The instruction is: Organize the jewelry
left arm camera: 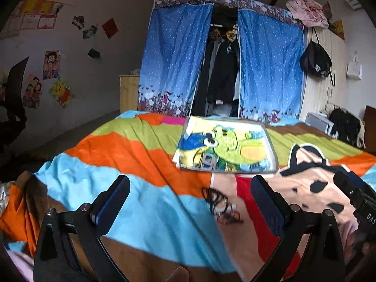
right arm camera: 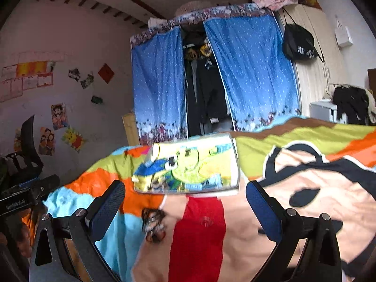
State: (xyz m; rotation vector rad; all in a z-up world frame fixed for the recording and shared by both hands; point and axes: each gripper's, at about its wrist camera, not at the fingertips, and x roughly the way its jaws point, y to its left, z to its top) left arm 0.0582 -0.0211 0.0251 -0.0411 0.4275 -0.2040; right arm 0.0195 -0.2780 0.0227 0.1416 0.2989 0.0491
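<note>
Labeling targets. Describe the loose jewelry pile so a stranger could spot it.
On the striped bedspread, just in front of the clear tray lined with a cartoon towel, lies the jewelry pile. It is a dark tangle of bracelets, the only loose clutter on the cloth.

The jewelry pile (right arm camera: pixel 154 224) on the bedspread (right arm camera: pixel 305 211) is motion-blurred, its pieces indistinguishable.
</note>
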